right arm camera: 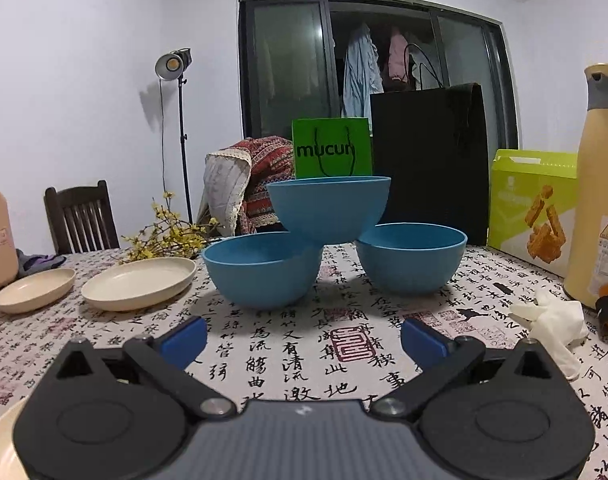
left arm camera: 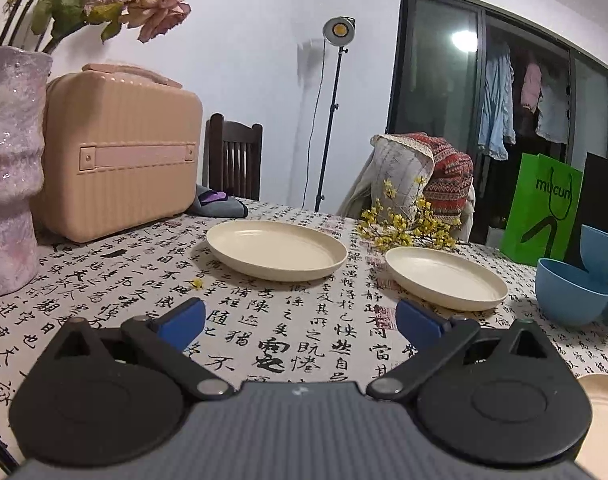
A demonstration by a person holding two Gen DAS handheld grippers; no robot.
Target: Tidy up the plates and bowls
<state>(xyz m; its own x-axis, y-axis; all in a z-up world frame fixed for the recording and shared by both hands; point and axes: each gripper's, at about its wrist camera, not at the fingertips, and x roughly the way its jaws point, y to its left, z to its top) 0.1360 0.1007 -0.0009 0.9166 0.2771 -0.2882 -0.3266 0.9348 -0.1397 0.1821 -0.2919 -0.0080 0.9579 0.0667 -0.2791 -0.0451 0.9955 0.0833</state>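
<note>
Three blue bowls stacked pyramid-wise; cream plates lie left.

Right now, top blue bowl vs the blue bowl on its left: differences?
The top bowl sits raised, resting on the rims of the two bowls below; the left bowl stands on the tablecloth. The top bowl is farther back; the left one is nearer the gripper. Both are blue, upright and empty.

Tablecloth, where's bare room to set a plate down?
Bare cloth lies between the right gripper and the blue bowls, and between the left gripper and the two cream plates. Crowded: bowl cluster, boxes, bottle side.
</note>
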